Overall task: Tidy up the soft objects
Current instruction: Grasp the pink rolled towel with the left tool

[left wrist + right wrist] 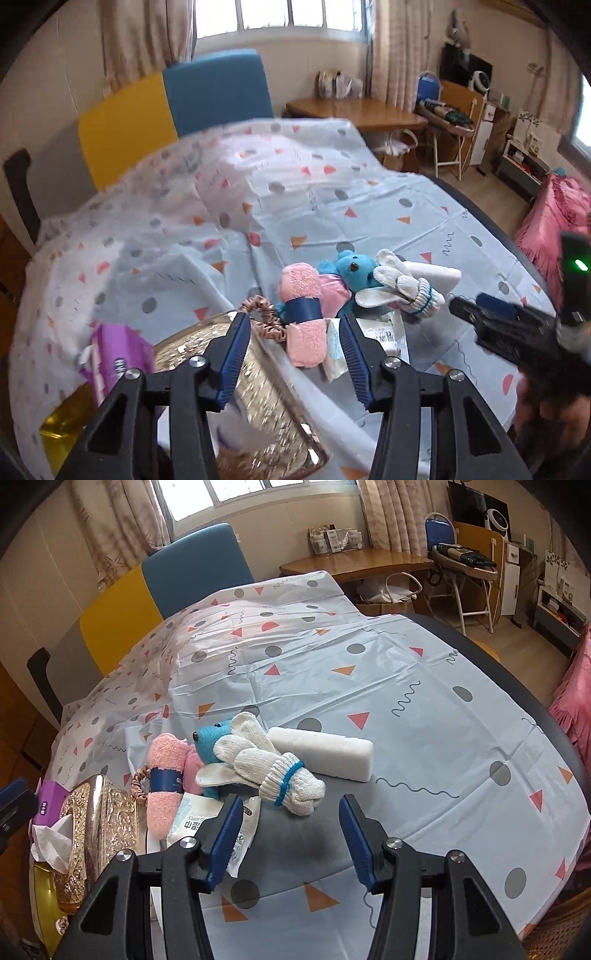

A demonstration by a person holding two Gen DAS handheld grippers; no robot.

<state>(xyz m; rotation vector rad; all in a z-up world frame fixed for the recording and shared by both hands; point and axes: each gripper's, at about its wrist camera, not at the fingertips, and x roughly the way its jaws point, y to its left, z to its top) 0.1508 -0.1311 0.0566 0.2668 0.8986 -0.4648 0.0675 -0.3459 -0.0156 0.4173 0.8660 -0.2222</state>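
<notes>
The blue plush bear (pixel 210 740) is mostly hidden: a pair of white knitted gloves with a blue cuff band (pixel 273 766) lies over its body, so only the head and one dark eye show. A pink shiny piece (pixel 334 291) under the bear is too covered to identify. The white rectangular foam block (pixel 325 751) sits just behind the gloves, touching them.

The left tongs (pixel 295 354) stand apart and hold nothing. Between and just ahead of their ribbed blue pads lies the pink fluffy rolled towel with a dark blue paper band (pixel 304 314). Beside the towel, near the left pad, rests a brown satin scrunchie (pixel 264 319). Under the left pad stands an ornate golden metal tissue box (pixel 99 830) with embossed relief; it is motion-blurred in the left view. Further left a purple tissue pack (pixel 118 350) is partly cut by the box.

The right tongs (pixel 286 834) are also apart and empty, hovering over the light blue plastic cloth with triangles and dots (pixel 424 709) that covers the worktop. The gloves lie just ahead of them. A packet of wet wipes (pixel 195 818) lies near their left pad, half hidden by it. In the left view the right tongs appear as a dark, unsharp shape at the right edge.

Behind the worktop a yellow and blue padded panel (pixel 162 579) stands.
</notes>
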